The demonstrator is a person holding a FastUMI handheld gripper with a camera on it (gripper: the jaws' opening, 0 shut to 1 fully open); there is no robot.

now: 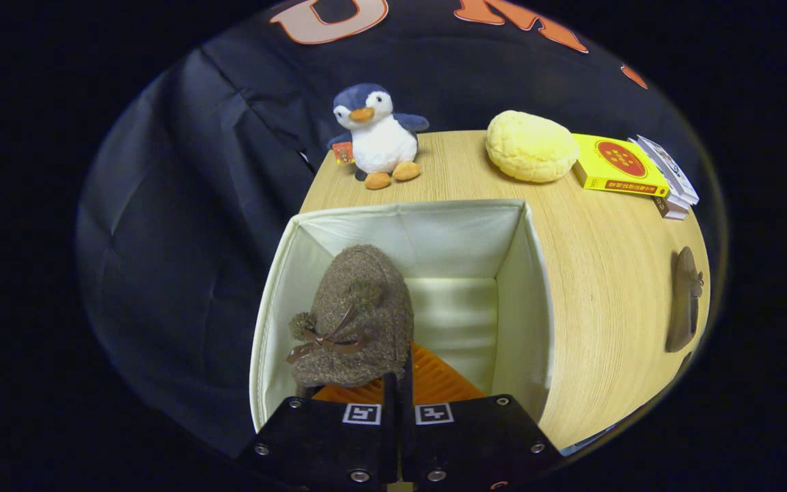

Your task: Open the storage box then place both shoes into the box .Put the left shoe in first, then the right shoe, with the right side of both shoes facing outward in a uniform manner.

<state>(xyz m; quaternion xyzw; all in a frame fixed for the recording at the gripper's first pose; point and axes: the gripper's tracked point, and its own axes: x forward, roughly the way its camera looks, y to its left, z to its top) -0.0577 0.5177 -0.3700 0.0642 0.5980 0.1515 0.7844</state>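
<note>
Fingers [399, 383] pinched on brown shoe [356, 314] w/ bow, inside open storage box [523, 287].

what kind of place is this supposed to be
Likely a staged test booth: a wooden table against black cloth, with a plush penguin as a prop and an open storage box. The claw holds a brown shoe over it.

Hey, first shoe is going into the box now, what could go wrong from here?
1. The fingers look closed on the brown shoe's edge only; that thin grip might slip, letting it drop twisted.
2. The shoe hangs tight against the storage box's left wall, so it could snag or push the soft fabric box.
3. The second shoe lies far off at the table's right edge; a careless grab might knock it off.
</note>
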